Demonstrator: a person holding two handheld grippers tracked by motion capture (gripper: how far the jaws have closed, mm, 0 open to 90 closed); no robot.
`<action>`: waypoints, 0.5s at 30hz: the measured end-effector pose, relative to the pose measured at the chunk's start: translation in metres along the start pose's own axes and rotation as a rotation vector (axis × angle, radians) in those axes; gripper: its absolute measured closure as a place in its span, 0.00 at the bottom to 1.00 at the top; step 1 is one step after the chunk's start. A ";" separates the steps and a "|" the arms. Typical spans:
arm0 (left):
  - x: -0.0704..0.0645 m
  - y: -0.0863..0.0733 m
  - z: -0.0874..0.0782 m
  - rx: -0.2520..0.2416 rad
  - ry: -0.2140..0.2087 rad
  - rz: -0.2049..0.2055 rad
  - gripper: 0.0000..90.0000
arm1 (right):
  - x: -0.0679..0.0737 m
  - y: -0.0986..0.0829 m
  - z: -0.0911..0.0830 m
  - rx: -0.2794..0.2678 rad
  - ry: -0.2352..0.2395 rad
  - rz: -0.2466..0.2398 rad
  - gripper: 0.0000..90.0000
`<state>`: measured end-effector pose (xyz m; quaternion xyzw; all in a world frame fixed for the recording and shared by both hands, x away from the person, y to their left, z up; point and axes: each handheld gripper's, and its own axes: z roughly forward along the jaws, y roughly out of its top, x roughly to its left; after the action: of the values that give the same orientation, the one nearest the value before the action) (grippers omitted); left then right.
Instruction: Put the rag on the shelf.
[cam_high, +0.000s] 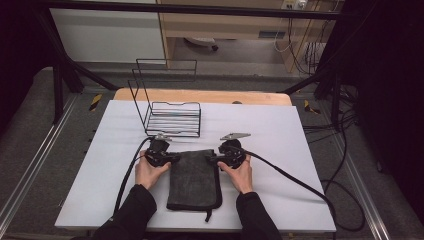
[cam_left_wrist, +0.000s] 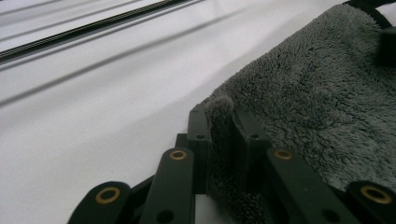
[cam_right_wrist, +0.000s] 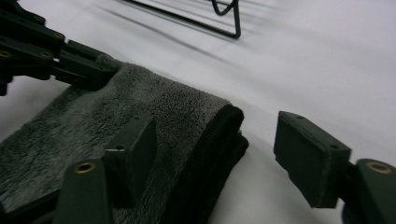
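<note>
As you work on the tabletop (cam_high: 280, 130):
Left gripper (cam_left_wrist: 223, 122): pinches your towel (cam_high: 194, 177) corner.
Right gripper (cam_right_wrist: 215, 154): spread, straddling its folded edge.

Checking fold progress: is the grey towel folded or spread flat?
Folded: the grey towel shows stacked layers at its bound edge near the open right gripper.

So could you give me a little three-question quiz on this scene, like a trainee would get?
1. True or false: the left gripper is shut on a corner of the towel.
2. How do the right gripper's fingers stand: A) wide open around the towel's edge, B) clamped shut, C) hidden?
3. What stands on the table beyond the towel?

Key: 1 true. 2 A. 3 A black wire rack.
</note>
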<state>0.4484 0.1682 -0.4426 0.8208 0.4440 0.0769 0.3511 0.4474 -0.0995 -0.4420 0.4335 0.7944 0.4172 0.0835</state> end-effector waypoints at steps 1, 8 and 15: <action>0.000 0.000 0.000 -0.002 -0.001 -0.001 0.87 | -0.002 -0.002 0.005 0.016 -0.004 0.006 0.44; 0.000 0.000 0.000 -0.004 -0.003 0.001 0.87 | -0.001 -0.004 0.008 0.044 0.011 0.006 0.58; 0.001 -0.001 0.000 -0.011 -0.007 0.003 0.87 | -0.002 -0.004 0.009 0.067 0.043 0.049 0.66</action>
<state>0.4481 0.1693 -0.4436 0.8197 0.4410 0.0769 0.3572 0.4511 -0.0969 -0.4513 0.4462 0.7987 0.4015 0.0417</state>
